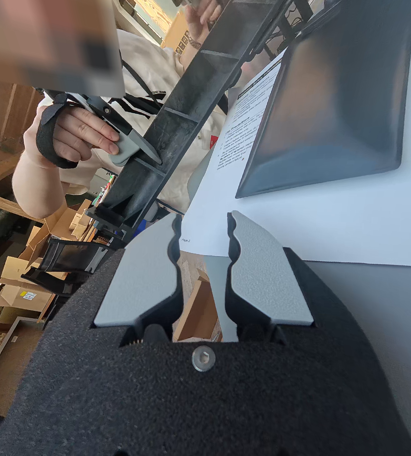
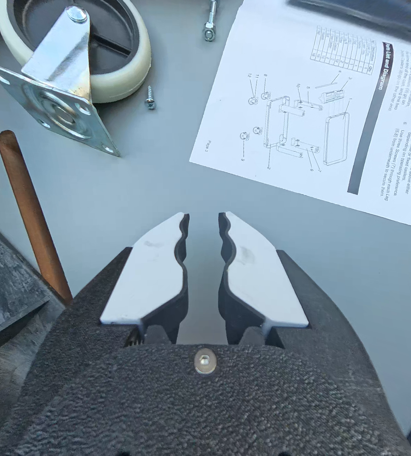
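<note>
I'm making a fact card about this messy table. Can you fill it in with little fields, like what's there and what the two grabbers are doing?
Surface: grey table
Left gripper: fingers apart, nothing between them, over a white sheet's edge
Right gripper: fingers apart, nothing between them, above bare table
Wheel: white caster with metal plate, lying on its side
Small parts: screw, bolt
Paper: diagram page
Rod: brown rod, left of the right gripper
Black parts: ribbed beam, tray on the sheet
</note>
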Tool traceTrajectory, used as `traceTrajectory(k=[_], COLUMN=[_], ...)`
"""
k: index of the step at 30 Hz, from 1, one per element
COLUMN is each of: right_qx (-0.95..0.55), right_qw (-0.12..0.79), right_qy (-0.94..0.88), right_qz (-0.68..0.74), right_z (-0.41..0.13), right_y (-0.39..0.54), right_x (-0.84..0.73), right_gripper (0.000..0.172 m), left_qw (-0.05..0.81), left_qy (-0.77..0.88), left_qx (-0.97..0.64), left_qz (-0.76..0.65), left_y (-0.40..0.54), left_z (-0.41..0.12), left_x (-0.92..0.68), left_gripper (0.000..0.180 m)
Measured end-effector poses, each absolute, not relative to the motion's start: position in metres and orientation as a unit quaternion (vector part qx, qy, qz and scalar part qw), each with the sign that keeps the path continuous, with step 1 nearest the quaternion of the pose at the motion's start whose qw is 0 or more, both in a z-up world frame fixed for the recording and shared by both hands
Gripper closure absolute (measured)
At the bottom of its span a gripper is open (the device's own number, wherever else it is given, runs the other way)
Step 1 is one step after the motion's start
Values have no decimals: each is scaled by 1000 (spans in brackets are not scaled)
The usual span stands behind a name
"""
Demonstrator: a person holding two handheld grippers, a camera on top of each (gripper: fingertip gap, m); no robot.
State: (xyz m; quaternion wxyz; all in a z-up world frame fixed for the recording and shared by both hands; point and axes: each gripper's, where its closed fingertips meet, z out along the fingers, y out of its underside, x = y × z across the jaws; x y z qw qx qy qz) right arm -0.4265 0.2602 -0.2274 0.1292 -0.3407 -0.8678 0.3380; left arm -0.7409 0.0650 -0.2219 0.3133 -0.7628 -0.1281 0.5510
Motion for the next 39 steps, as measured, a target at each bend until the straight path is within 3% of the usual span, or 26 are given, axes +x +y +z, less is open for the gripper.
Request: traceTrajectory(k=[30,39], right_qx=[-374,-376], right_qw=[87,85], right_qy=[-872,-872], right_qz=[302,302], right_z=[-248,-248], right_y=[266,267], right_x=[-422,-422], right_gripper=[149,149], left_qw=[339,431], left_qy=[-147,-240], left_qx=[-764,-720], left_qz=[529,489], left_y=[59,37], left_z=[-223,-204], left_x=[-739,-739], left_gripper=[150,136])
